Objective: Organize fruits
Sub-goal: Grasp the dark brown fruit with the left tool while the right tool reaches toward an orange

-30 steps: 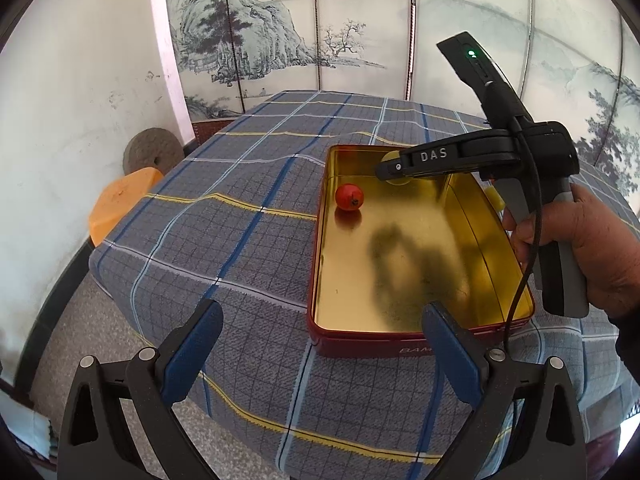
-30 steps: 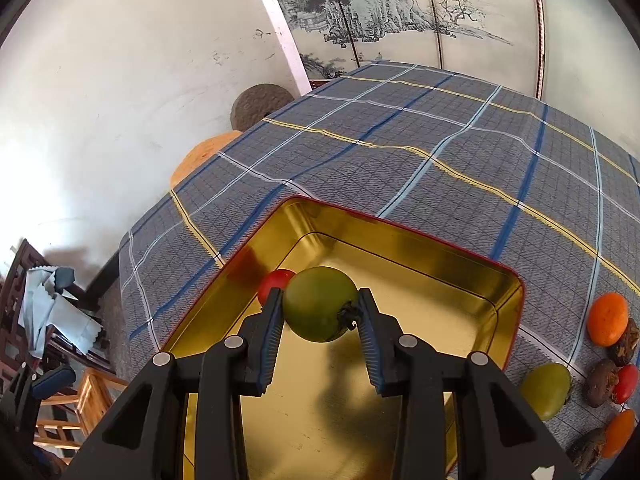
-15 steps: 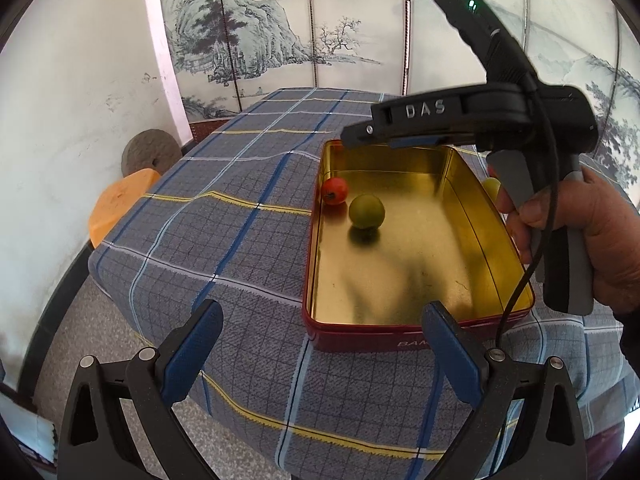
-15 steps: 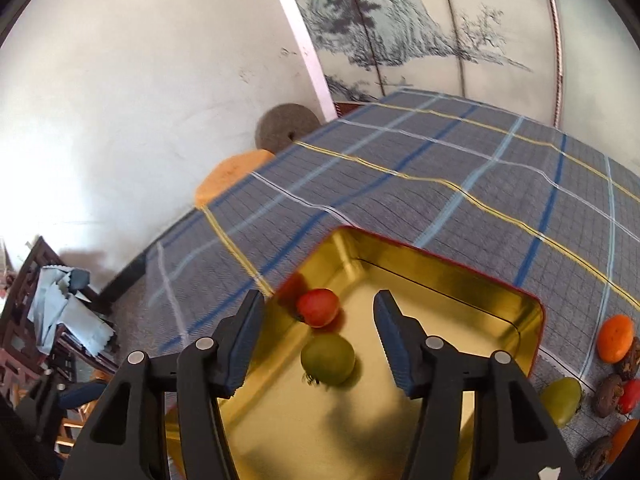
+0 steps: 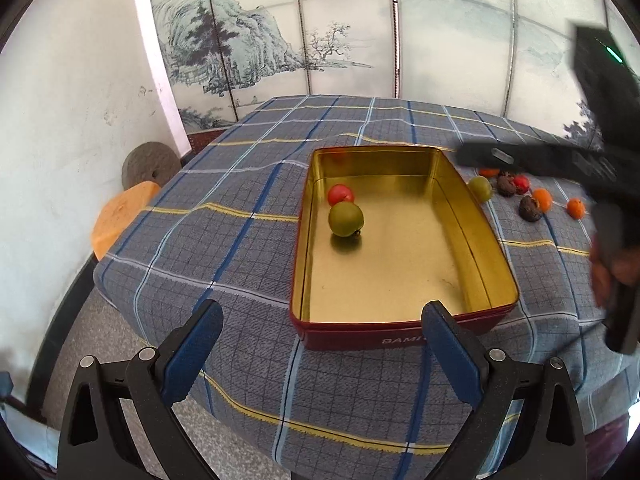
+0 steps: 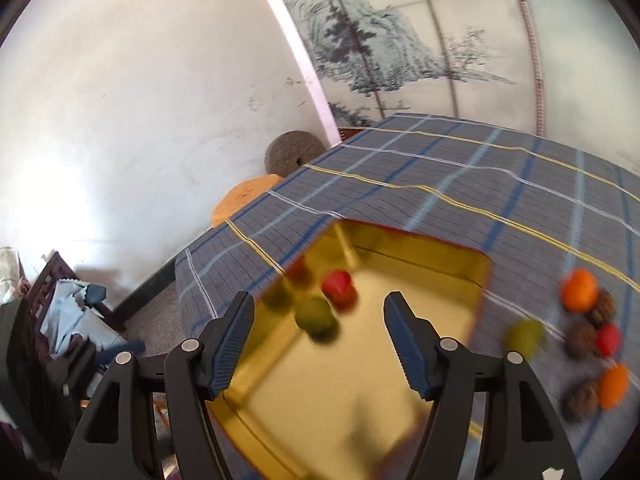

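A red tin with a gold inside (image 5: 400, 326) (image 6: 400, 232) stands on the plaid tablecloth. In it lie a green fruit (image 5: 346, 219) (image 6: 316, 318) and a small red fruit (image 5: 340, 194) (image 6: 339, 288), touching near the far left corner. My left gripper (image 5: 320, 344) is open and empty, low before the tin's near wall. My right gripper (image 6: 320, 344) is open and empty above the tin; its body (image 5: 600, 168) shows at the right of the left wrist view. Loose fruits lie right of the tin: a green one (image 5: 480, 189) (image 6: 524, 336), orange ones (image 5: 542, 199) (image 6: 579, 290), a red one (image 5: 521, 184) and dark brown ones (image 5: 530, 209).
The tablecloth (image 5: 240, 216) hangs over the table's near and left edges. An orange stool (image 5: 120, 216) and a round grey stone (image 5: 150, 164) stand by the white wall on the left. A painted screen (image 5: 320, 40) stands behind. A dark chair with cloths (image 6: 60, 320) is at the lower left.
My right gripper has opened and let the green fruit go into the tin beside the red one. It has then drawn up and back to the right.
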`<state>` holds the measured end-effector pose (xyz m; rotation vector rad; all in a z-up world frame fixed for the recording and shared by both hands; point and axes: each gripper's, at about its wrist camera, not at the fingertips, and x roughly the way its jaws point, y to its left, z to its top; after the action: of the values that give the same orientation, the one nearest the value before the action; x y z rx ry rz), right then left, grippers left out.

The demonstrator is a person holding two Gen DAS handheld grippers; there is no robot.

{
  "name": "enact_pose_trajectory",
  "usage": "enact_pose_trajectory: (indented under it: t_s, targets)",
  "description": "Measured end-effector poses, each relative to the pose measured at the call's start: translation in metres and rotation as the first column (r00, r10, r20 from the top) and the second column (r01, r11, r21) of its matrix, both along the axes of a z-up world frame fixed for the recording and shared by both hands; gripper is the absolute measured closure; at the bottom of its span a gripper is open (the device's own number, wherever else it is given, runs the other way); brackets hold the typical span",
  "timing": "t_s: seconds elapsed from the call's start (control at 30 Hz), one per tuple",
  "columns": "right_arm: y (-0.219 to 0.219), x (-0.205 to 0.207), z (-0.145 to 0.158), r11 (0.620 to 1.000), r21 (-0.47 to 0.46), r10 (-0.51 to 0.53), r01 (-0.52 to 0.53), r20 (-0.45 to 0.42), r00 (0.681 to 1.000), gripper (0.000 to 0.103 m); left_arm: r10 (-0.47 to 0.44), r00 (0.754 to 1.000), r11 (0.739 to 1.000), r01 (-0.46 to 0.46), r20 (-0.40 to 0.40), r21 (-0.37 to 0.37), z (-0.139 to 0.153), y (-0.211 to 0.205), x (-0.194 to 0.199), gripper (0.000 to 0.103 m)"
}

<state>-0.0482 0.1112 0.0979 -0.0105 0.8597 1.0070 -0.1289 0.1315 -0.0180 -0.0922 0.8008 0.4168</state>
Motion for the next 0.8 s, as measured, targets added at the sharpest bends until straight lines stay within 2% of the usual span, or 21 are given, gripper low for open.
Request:
enact_pose_trajectory:
  t_s: [0.13,0.23,0.33,0.4,0.5,0.6,0.73,0.8]
  targets:
    - [-0.067,-0.014,-0.003,0.995,-0.043,-0.082,0.085,0.064,0.995,0.032,-0.029,1.000,0.999,0.029,-0.007,0.020,0.004,-0.012,0.005,0.004]
    - [-0.122,-0.019,-0.009,0.978,-0.105,-0.167,0.179,0.118,0.979,0.029,-0.082,0.996,0.995,0.084,-0.024,0.053,0.010,-0.029,0.013,0.004]
    - [-0.178,-0.014,-0.020,0.932,-0.192,-0.274,0.306,0.177,0.945,0.026,-0.146,0.988,0.986,0.149,-0.039,0.076,0.016,-0.049,0.027,0.004]
    - [-0.215,-0.008,-0.030,0.889,-0.241,-0.350,0.390,0.195,0.916,0.026,-0.191,0.980,0.979,0.195,-0.057,0.060,0.020,-0.062,0.039,0.004]
    - [-0.269,0.004,-0.043,0.836,-0.253,-0.454,0.487,0.180,0.873,0.026,-0.271,0.961,0.960,0.274,-0.052,0.050,0.028,-0.083,0.062,0.004]
    - [-0.311,0.011,-0.054,0.795,-0.252,-0.527,0.553,0.166,0.834,0.026,-0.381,0.924,0.923,0.383,-0.042,0.033,0.034,-0.113,0.090,0.004]
    - [-0.338,0.016,-0.063,0.787,-0.209,-0.569,0.580,0.118,0.814,0.026,-0.485,0.873,0.872,0.487,-0.045,0.055,0.028,-0.154,0.131,0.004]
    - [-0.343,0.016,-0.068,0.790,-0.191,-0.576,0.582,0.094,0.812,0.026,-0.500,0.864,0.862,0.503,-0.063,0.057,0.021,-0.168,0.156,0.010]
